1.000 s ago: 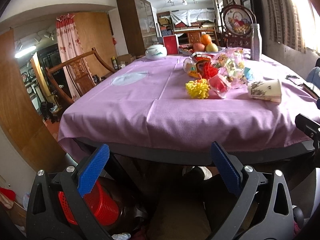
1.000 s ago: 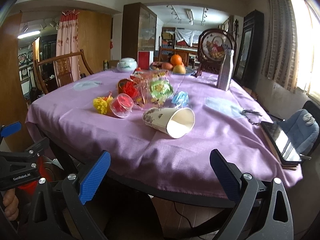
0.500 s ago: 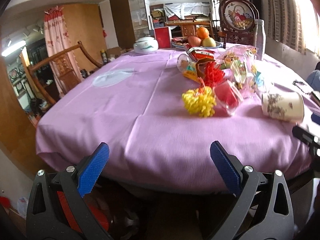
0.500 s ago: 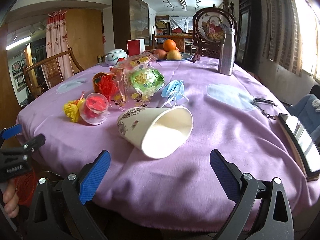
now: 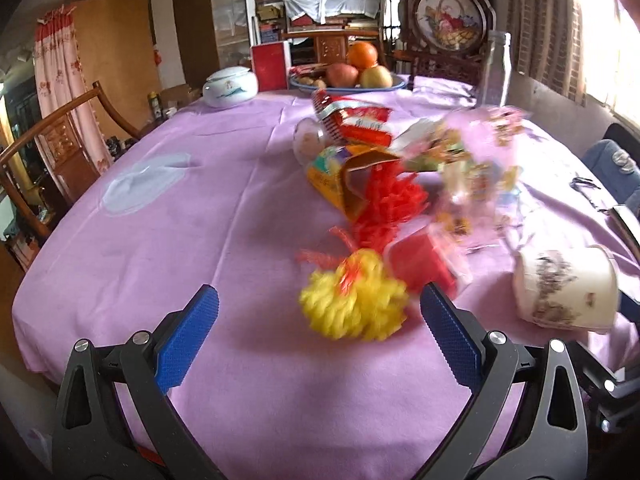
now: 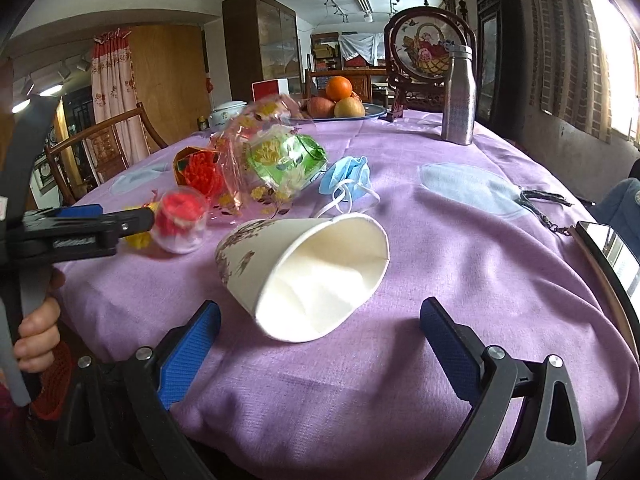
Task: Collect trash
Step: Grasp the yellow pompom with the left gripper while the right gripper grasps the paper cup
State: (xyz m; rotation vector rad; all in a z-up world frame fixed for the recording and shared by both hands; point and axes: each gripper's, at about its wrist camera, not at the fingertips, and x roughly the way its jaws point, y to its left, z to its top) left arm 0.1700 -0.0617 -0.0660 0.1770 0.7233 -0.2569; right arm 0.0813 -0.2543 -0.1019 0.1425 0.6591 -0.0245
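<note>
This looks like the approach step, with nothing picked up yet. The left hand-held gripper (image 5: 318, 312) is spread wide and empty above the purple-clothed worktop (image 5: 168, 240); the fluffy yellow pompom of shredded plastic (image 5: 354, 300) lies just ahead, between its blue pads and nearer the right one. The right hand-held gripper (image 6: 320, 322), equally wide and empty, faces the white floral paper cup (image 6: 304, 268) lying on its side, mouth toward it. Each needs to advance and close.
</note>
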